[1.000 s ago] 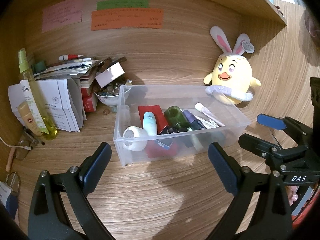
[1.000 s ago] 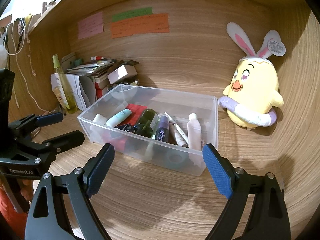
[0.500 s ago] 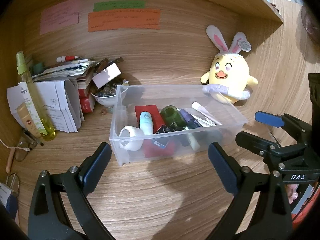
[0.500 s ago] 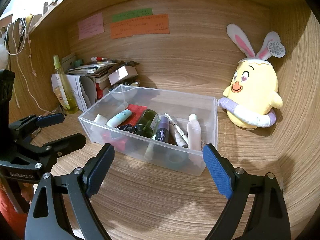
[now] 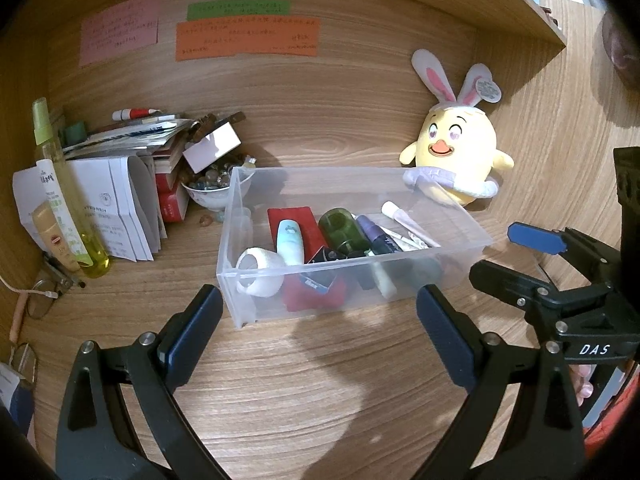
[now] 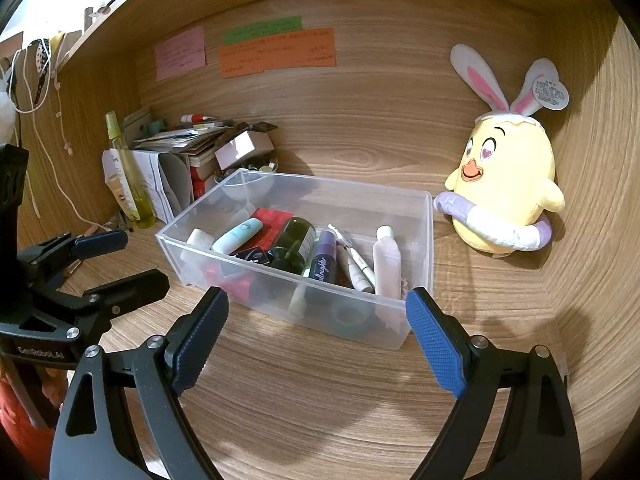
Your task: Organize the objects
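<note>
Where two black grippers hover over the wooden desk (image 6: 320,400), left gripper (image 5: 320,312) and right gripper (image 6: 316,316) both spread wide, pinching nothing. Just beyond, one clear plastic bin (image 6: 416,248) holding one green glass bottle (image 6: 294,240), one purple spray bottle (image 6: 325,256), one pale pink tube (image 6: 386,260). Farther right, one yellow plush chick with rabbit ears (image 6: 508,184). Highest on the back wall, three sticky notes (image 6: 276,52).

Before you, a wood-grain desk surface (image 5: 320,392), matching back panel (image 5: 352,128) — pink, green and orange paper notes (image 5: 246,38) stuck on it, shelf (image 5: 500,4) overhead, warm light.
</note>
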The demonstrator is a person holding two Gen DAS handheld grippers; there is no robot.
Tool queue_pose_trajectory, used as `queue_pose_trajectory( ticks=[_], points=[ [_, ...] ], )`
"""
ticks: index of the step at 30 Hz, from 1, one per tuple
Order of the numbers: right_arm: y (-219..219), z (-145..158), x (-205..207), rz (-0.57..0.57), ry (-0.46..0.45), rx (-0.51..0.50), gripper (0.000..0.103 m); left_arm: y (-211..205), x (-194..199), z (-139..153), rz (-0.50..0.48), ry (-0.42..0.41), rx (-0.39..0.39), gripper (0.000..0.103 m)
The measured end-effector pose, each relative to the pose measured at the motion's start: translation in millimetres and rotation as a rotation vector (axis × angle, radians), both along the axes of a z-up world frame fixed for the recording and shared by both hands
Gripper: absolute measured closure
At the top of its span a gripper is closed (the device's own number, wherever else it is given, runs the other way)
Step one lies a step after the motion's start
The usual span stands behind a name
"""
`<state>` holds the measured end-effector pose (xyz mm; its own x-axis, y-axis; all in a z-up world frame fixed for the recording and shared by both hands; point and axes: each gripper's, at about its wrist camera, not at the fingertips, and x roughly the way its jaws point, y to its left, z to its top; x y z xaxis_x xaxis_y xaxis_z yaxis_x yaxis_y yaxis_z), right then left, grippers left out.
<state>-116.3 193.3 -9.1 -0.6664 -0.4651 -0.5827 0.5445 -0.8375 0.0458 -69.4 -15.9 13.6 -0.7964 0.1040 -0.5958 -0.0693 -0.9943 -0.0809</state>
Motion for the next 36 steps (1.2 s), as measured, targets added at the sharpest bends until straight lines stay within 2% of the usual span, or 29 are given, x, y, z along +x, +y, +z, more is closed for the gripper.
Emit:
queue_pose_trajectory(
  ticks=[12, 18, 28, 36],
  points=[
    [1.9, -1.4, -1.0, -0.007, -0.007, -0.004, 0.014, -1.7, 0.4, -1.0, 0.002, -0.002, 0.013, 0.004],
    [2.9, -2.1, -2.6, -0.009, -0.009, -0.01, 0.014, -0.3, 3.0, -0.1, 0.003, 0.022, 0.012, 0.004],
    [5.4, -2.0, -2.5, -0.01, -0.008, -0.013, 0.014, -1.6, -3.3, -5.6, -0.006, -0.025, 0.054, 0.004],
    [6.9, -3.1, -4.2, -0.015, -0.022, -0.018, 0.013, 1.6, -3.5, -8.2, -0.009, -0.027, 0.038, 0.004]
  ],
)
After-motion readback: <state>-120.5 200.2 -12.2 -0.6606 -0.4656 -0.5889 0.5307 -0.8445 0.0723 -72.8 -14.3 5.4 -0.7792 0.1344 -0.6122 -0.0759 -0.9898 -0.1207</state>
